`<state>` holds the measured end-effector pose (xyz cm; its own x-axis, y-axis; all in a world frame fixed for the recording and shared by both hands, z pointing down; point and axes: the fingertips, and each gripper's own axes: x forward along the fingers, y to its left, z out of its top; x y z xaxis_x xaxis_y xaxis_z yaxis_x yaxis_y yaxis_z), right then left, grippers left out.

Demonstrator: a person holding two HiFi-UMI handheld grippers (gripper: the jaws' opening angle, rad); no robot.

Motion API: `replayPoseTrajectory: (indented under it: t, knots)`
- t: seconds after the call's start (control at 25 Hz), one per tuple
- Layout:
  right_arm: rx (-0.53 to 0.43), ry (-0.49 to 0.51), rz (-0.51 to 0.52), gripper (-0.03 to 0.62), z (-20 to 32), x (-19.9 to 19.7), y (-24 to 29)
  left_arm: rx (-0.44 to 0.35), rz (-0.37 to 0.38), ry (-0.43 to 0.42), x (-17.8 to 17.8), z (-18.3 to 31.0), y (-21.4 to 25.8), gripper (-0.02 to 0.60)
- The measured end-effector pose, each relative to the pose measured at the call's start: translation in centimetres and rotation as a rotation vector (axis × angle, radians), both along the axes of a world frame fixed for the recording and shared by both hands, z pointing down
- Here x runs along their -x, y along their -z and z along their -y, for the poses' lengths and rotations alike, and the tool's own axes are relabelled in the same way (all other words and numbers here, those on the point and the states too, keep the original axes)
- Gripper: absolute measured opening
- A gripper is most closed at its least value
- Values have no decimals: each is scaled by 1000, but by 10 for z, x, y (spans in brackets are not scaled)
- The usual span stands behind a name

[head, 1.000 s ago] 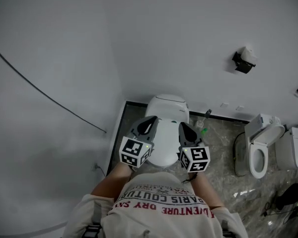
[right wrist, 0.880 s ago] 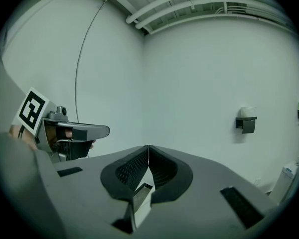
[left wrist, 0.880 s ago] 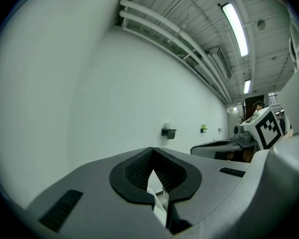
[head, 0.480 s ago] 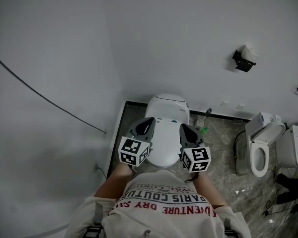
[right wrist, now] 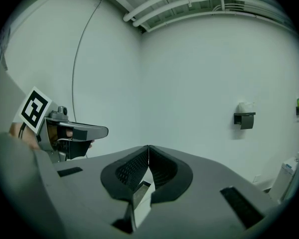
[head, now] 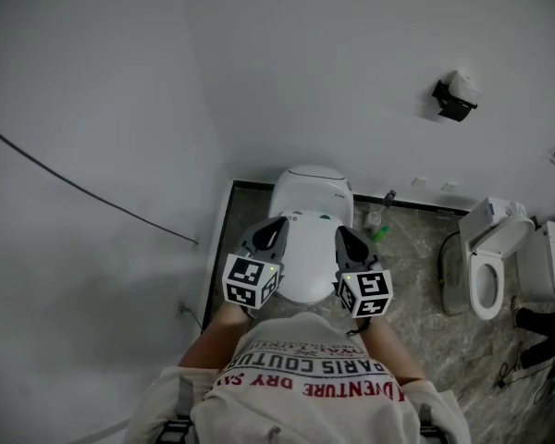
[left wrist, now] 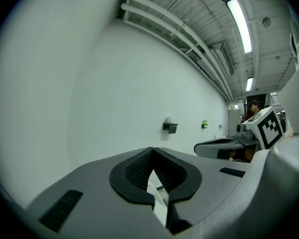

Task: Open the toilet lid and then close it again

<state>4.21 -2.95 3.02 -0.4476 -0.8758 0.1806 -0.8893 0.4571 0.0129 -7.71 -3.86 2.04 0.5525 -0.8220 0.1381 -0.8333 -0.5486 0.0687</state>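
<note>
In the head view the white toilet [head: 307, 192] stands against the back wall with its lid [head: 305, 262] down. My left gripper [head: 280, 222] hangs over the lid's left edge and my right gripper [head: 341, 232] over its right edge, both pointing at the wall. Whether either touches the lid is not clear. In the left gripper view the left gripper [left wrist: 152, 149] has its jaws shut with nothing between them. The right gripper [right wrist: 148, 147] is likewise shut and empty in the right gripper view. Each gripper view mostly shows bare wall; the toilet is hidden below the jaws.
A paper holder [head: 455, 95] hangs on the back wall at the right. Two more white toilets [head: 486, 266] stand on the marble floor to the right. Small bottles [head: 381, 218] stand beside the near toilet. A dark cable [head: 83, 192] runs down the left wall.
Hardly anything: both grippers keep their places at either side of the lid and stay shut. The head view has shifted slightly.
</note>
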Motion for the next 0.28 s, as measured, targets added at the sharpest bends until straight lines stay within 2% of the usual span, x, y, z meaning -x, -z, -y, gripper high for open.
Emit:
replayPoseTrajectory:
  t: [0.28]
  knots:
    - [38,-18,23,14,3,0,-10,30,2,-8,0,2,-13,6]
